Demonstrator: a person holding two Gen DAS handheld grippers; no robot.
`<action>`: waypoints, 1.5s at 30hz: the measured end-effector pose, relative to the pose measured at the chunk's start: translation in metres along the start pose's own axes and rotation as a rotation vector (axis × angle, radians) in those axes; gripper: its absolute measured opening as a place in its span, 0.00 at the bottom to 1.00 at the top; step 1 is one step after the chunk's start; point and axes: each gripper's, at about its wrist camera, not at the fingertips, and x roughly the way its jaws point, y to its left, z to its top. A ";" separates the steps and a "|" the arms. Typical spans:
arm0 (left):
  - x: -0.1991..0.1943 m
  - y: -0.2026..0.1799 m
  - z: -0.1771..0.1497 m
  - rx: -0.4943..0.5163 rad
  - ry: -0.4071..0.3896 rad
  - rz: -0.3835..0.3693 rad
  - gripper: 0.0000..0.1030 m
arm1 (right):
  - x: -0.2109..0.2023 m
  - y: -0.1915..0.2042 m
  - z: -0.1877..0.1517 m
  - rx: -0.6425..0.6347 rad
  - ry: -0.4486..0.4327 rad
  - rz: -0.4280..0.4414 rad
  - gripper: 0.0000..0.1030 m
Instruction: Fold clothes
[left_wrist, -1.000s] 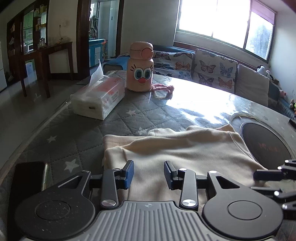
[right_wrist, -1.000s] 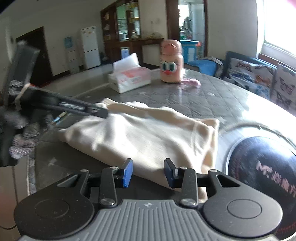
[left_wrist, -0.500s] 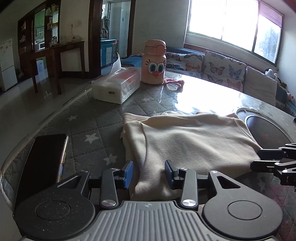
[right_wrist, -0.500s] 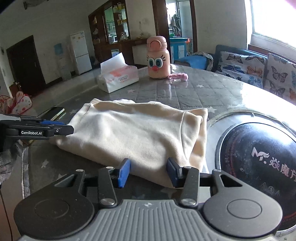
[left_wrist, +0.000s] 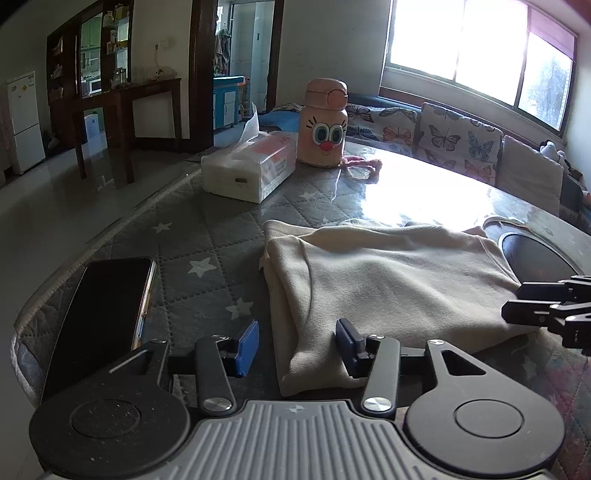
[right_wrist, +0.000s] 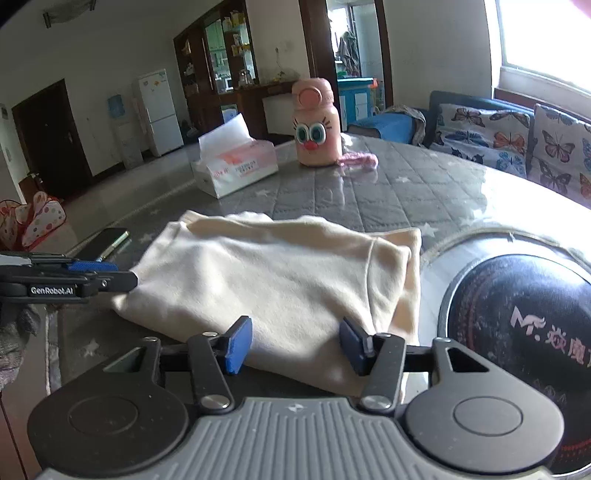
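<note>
Cream garment (left_wrist: 391, 280), folded flat, near the front edge of the round table (left_wrist: 207, 236), beside the black inset hob (right_wrist: 517, 332). Left gripper (left_wrist: 295, 345) spread wide at the garment's near left corner, holding nothing; right gripper (right_wrist: 293, 341) also spread, over the near hem, empty. Black phone (left_wrist: 103, 317) at the left edge; tissue box (left_wrist: 251, 166) and pink cartoon bottle (left_wrist: 325, 125) toward the far edge.

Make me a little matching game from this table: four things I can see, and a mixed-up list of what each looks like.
Things:
1. garment
2. phone
3. tissue pack
4. bottle

Descriptions:
A. pink, upright, with cartoon eyes
B. cream, folded flat
C. white, a sheet sticking up
D. black, screen dark, near the table edge

Pairs: 1-B, 2-D, 3-C, 4-A
</note>
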 end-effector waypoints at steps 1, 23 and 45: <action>0.000 0.000 0.000 -0.003 0.000 0.001 0.49 | 0.001 0.000 0.001 0.003 -0.003 0.003 0.55; 0.003 0.005 -0.004 -0.026 0.014 0.015 0.60 | 0.037 -0.014 0.023 0.024 0.023 0.004 0.60; 0.004 0.008 -0.002 -0.015 0.015 0.049 0.80 | 0.060 -0.031 0.039 0.038 0.001 -0.030 0.72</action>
